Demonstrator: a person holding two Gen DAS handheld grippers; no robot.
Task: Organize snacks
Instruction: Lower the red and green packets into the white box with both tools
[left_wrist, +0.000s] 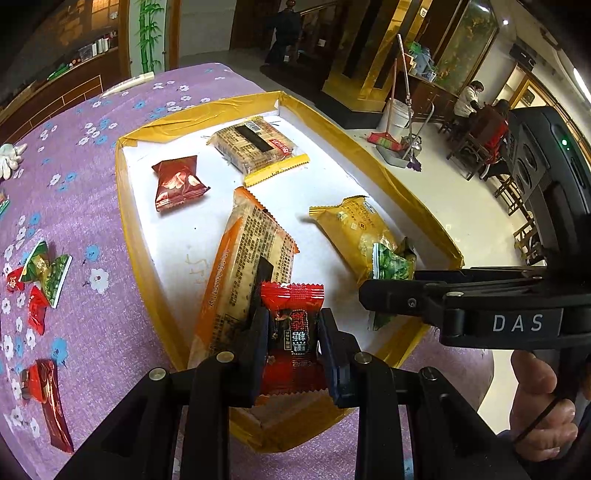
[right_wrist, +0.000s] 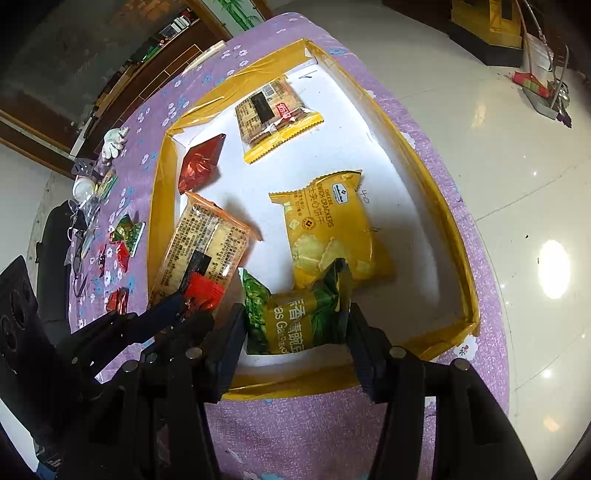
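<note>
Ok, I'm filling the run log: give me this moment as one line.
left gripper: shut on red candy | right gripper: shut on green pack | both over tray near edge | loose candies left on cloth

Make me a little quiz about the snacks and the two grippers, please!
1. True or false: the left gripper holds a red candy packet.
2. What does the right gripper hold? A) a green pea packet B) a banana C) a spoon
3. Fill in: the yellow cracker bag lies inside the ____.

Key: 1 true. 2 A. 3 tray; its rim is taped yellow.
</note>
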